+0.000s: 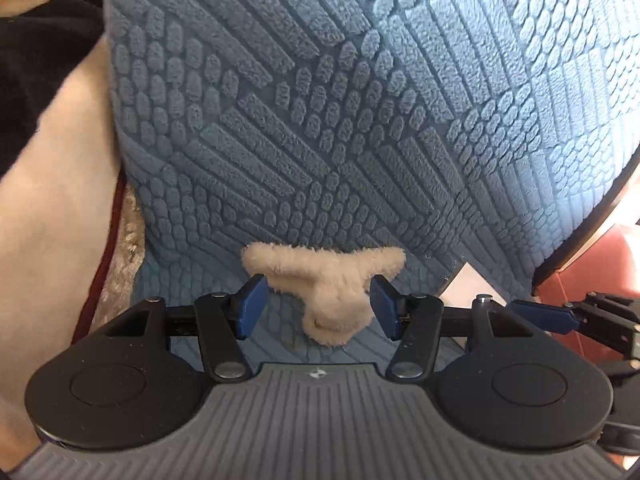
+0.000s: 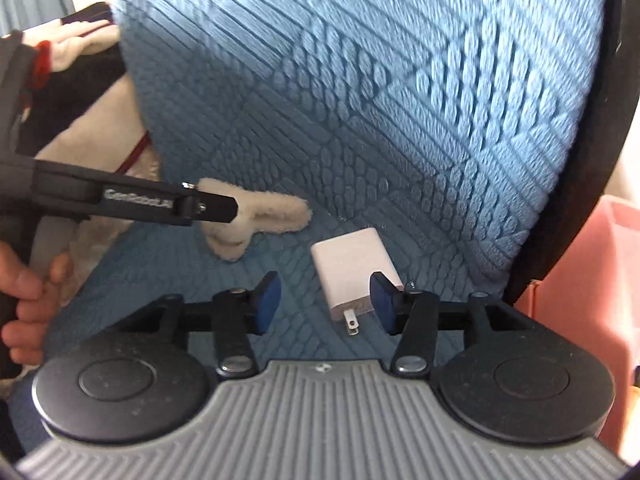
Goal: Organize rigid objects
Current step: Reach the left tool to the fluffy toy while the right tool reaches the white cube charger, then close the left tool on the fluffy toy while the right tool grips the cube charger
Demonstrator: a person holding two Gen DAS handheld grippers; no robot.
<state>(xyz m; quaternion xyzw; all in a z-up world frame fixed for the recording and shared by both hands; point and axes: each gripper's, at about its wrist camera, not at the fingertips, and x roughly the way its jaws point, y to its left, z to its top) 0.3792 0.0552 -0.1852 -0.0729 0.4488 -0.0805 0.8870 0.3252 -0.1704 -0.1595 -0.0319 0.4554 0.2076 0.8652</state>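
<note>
A beige fluffy hair claw clip [image 1: 326, 296] lies on the blue textured mat [image 1: 360, 120]. My left gripper [image 1: 319, 306] is open around it, a blue pad on each side; the right pad is close against the fluff, but I see no squeeze. In the right wrist view the same clip [image 2: 276, 212] sits at the tip of the left gripper's black finger [image 2: 208, 208]. A white plug-in charger [image 2: 352, 270] with two metal prongs lies on the mat. My right gripper [image 2: 325, 304] is open over it, the charger nearer the right pad.
A hand [image 2: 24, 280] grips the left gripper's handle. Beige and black fabric [image 1: 52, 184] lies left of the mat. A pink box [image 2: 592, 280] stands at the right, beyond the mat's dark rim [image 2: 580, 160]. The right gripper's finger [image 1: 548, 316] shows at the left view's right edge.
</note>
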